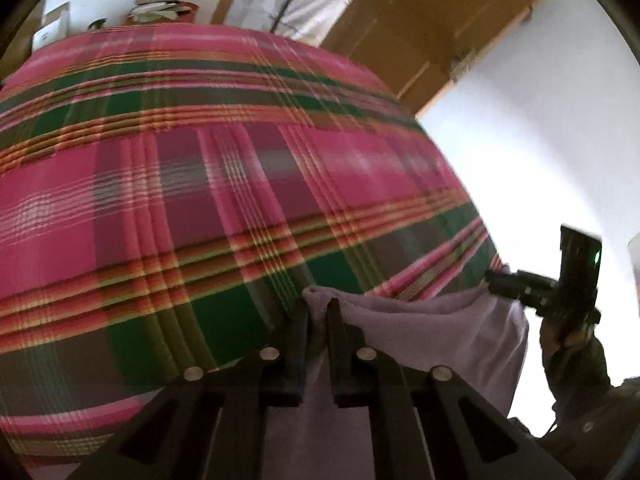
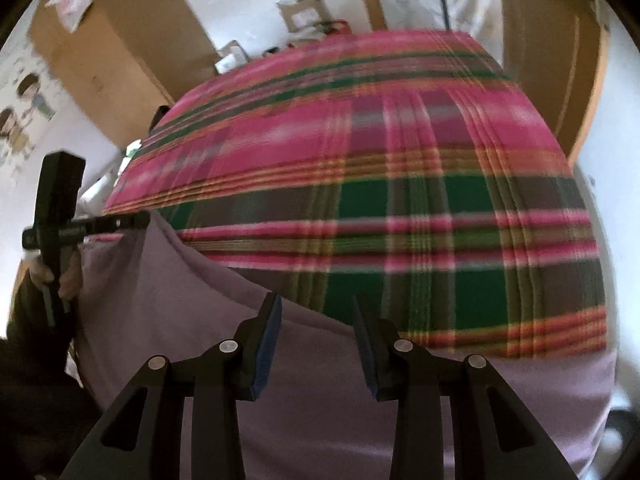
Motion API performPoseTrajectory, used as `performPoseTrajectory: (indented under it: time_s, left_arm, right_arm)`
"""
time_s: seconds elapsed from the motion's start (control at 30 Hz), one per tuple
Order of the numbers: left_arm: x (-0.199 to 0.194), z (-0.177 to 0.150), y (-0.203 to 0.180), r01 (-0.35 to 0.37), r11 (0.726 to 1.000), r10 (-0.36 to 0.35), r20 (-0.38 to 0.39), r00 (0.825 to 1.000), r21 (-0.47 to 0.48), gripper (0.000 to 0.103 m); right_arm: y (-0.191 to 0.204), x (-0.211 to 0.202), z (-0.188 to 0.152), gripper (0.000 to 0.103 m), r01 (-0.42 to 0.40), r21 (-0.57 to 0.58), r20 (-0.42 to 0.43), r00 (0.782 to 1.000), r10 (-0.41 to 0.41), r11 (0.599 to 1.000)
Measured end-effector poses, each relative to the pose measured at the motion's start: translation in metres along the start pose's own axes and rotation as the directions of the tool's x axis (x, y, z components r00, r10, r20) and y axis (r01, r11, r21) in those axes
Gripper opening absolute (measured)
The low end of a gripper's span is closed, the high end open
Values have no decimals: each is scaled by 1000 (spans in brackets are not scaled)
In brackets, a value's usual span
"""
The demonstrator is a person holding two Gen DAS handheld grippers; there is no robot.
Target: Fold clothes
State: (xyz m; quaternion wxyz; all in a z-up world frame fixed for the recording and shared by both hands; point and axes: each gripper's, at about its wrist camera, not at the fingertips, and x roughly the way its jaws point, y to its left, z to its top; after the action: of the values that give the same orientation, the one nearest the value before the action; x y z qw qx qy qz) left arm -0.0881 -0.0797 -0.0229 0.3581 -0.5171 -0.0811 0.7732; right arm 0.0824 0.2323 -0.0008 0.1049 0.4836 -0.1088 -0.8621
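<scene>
Nearest the lens: black two-finger left gripper [image 1: 318,312], its fingers drawn together on a raised corner of the pale lilac soft-knit garment [image 1: 420,336].
Garment: the pale lilac cloth hangs at the near edge of the bed, stretched between the two tools; its top edge sags from one held corner toward the other.
Right gripper [image 2: 316,316]: in its own view the blue-padded fingers stand apart, the lilac garment [image 2: 320,400] spread below and behind them; whether cloth sits between the pads cannot be told there.
Left view adds: the right gripper [image 1: 494,278] seen from the side, its tip against the far corner of the garment, with the hand [image 1: 568,334] around its grip; the tip is too small and blurred to read.
Right view adds: the left gripper [image 2: 142,220] side-on at the garment's other top corner, with the person's left hand [image 2: 56,276] on its handle.
Beneath: pink, green and orange plaid bedspread [image 1: 200,180], smeared by motion blur, filling both views.
Around: brown wooden cupboard doors [image 1: 420,32], white wall [image 1: 540,140], cardboard boxes [image 2: 300,12] beyond the far edge of the bed, a cartoon sticker on the wall [image 2: 24,120].
</scene>
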Motion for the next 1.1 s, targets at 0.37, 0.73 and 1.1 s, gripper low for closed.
performPoseTrajectory:
  time_s: [0.37,0.73,1.1]
  left_arm:
    - [2,-4,5,2,1000,-2,26,1000,-30,8]
    - [2,-4,8,25,998,-23,26,999,-58,8]
    - [10,-3,14,17,996,-16,6,1000,-90,8]
  right_arm:
    - [54,32,0,38,-2,-328,-82,996,-27,945]
    - [69,28,-9,4,83,-424,-29,994,-104,902]
    - [66,39,-4,3,155,-416,9,986,-167,896]
